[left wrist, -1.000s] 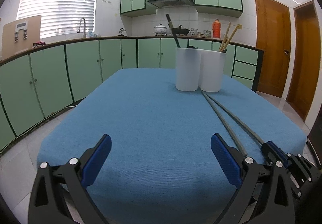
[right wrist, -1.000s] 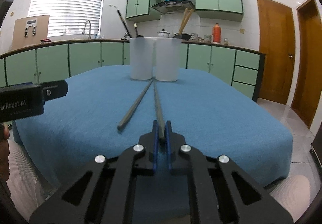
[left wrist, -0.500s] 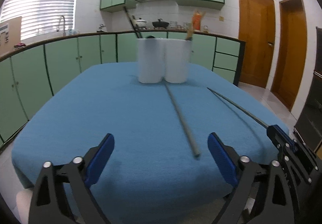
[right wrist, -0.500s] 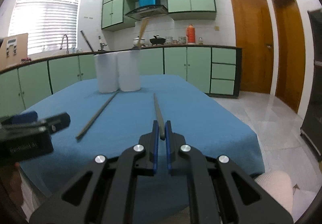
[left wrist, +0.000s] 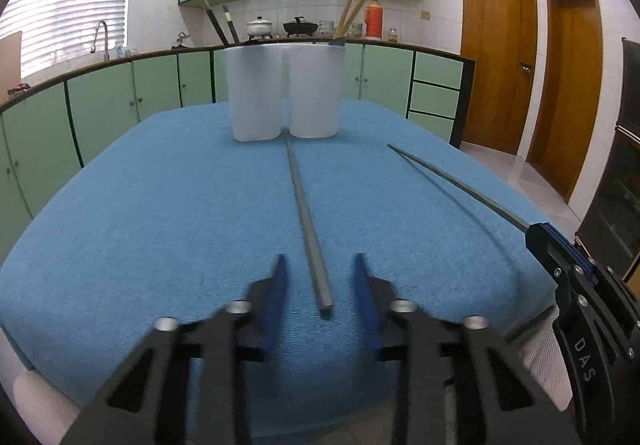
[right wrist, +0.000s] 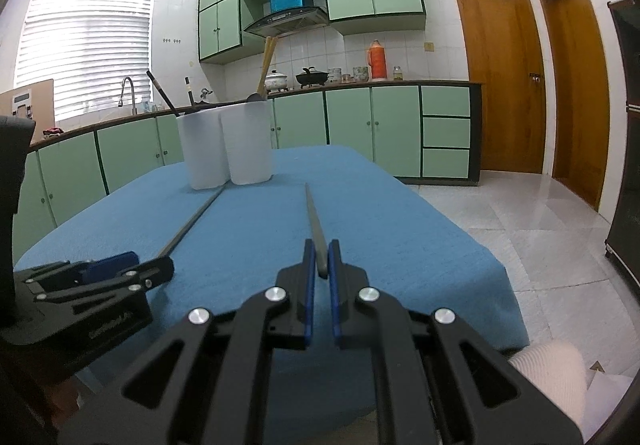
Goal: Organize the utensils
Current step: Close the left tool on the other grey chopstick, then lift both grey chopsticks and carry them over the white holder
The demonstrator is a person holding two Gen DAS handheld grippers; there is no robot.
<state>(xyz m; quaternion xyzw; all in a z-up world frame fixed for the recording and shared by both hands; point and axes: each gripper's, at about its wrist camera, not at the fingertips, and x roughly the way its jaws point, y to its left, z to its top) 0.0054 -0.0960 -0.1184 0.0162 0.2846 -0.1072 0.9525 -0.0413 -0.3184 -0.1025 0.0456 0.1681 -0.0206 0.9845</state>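
Chopsticks are your business here, two grey ones; the first grey chopstick [left wrist: 307, 223] lies flat on the blue tablecloth [left wrist: 160, 205], its long axis running straight away from you toward the gap between the two white holders [left wrist: 282, 93], its far tip just short of them and its near, thicker end between the fingers of your left gripper [left wrist: 320, 285]; those jaws have just been closing round that end, yet in the left wrist view the blue pads [left wrist: 362, 285] stand clear of it on both sides, so you have it framed but not gripped. Your right gripper [right wrist: 319, 265] is clamped on the near end of the second grey chopstick [right wrist: 314, 223], which is carried above the cloth and points toward the holders, a little to the right of them; in the left wrist view it slants in from the right side. So the lying stick is plainly the left hand's: it is aligned with the gripper's own line, and the pinch will fall across its width near the butt; closing there leaves a long free length ahead, which may droop or swing when lifted. Both holders already carry utensils, dark handles [left wrist: 216, 19] in the left one and wooden sticks [left wrist: 352, 7] in the right; which one these grey ones belong in I cannot tell.
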